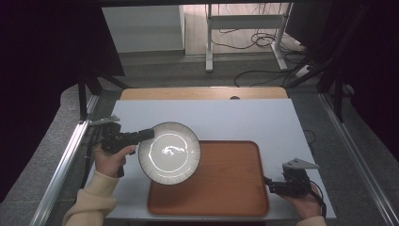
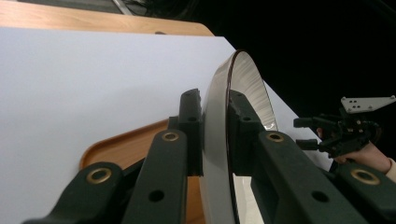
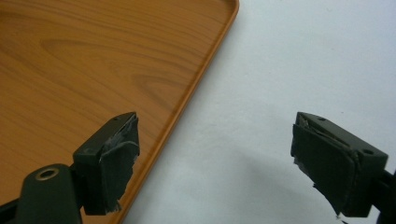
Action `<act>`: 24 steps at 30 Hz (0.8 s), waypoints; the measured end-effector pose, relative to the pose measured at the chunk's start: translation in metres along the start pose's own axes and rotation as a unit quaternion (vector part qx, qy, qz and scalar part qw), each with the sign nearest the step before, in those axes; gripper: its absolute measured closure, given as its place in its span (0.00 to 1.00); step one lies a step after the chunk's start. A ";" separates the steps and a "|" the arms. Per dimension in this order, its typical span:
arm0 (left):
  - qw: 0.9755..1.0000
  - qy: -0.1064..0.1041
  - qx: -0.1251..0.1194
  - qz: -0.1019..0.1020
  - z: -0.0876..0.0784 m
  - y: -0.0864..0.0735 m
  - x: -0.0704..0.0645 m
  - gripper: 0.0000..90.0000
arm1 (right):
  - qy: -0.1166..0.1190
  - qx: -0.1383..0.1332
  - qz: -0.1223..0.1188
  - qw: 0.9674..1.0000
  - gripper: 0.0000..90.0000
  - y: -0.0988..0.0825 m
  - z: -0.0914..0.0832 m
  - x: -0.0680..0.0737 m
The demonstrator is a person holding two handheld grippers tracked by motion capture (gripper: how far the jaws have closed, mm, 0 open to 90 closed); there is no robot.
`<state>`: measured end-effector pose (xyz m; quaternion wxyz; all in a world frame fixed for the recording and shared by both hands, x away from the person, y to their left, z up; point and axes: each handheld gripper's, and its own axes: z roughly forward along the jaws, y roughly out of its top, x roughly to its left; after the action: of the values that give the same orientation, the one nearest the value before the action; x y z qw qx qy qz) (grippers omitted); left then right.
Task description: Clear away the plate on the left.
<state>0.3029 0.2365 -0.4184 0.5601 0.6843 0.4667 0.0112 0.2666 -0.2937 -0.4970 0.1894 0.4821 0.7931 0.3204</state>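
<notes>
A round plate [image 1: 169,152] with a dark ribbed rim and a glossy pale centre hangs above the left end of the wooden tray [image 1: 226,183]. My left gripper [image 1: 146,135] is shut on the plate's left rim; in the left gripper view its jaws pinch the plate [image 2: 243,84] edge-on between them, the left gripper [image 2: 215,123] clamped on both faces. My right gripper [image 1: 269,184] sits low at the tray's right edge, open with nothing between its fingers. In the right gripper view the right gripper [image 3: 215,163] straddles the tray's rim [image 3: 187,105] over the white table.
The white tabletop [image 1: 244,120] has a wooden strip [image 1: 202,93] along its far edge. Metal rails [image 1: 61,165] run down both sides. Beyond the table stand a metal frame [image 1: 244,33] and loose cables on the floor.
</notes>
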 end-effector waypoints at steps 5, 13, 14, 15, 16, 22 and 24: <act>1.000 -0.010 0.009 0.003 0.011 0.000 -0.006 0.88 | 0.000 0.001 -0.002 1.000 0.18 0.000 0.000 0.000; 0.999 -0.020 0.027 0.008 0.029 -0.001 -0.014 0.87 | -0.002 -0.005 0.000 1.000 0.18 0.001 -0.001 0.000; 0.999 -0.022 0.030 0.010 0.032 -0.001 -0.015 0.87 | -0.002 -0.006 0.000 1.000 0.18 0.001 -0.001 0.000; 0.999 -0.026 0.032 0.008 0.036 -0.001 -0.016 0.88 | -0.002 -0.007 0.000 1.000 0.18 0.001 -0.001 0.000; 0.999 -0.030 0.033 0.007 0.039 -0.001 -0.017 0.87 | -0.002 -0.008 0.001 1.000 0.18 0.001 -0.002 0.000; 0.998 -0.038 0.042 0.004 0.057 -0.001 -0.020 0.88 | -0.003 -0.016 0.001 1.000 0.18 0.002 -0.004 0.000; 0.998 -0.038 0.050 0.002 0.064 -0.002 -0.020 0.88 | -0.002 -0.021 0.001 1.000 0.18 0.002 -0.006 0.000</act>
<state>0.3246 0.1751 -0.4334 0.5421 0.7127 0.4437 -0.0369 0.2641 -0.2953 -0.4913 0.2010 0.4793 0.7854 0.3363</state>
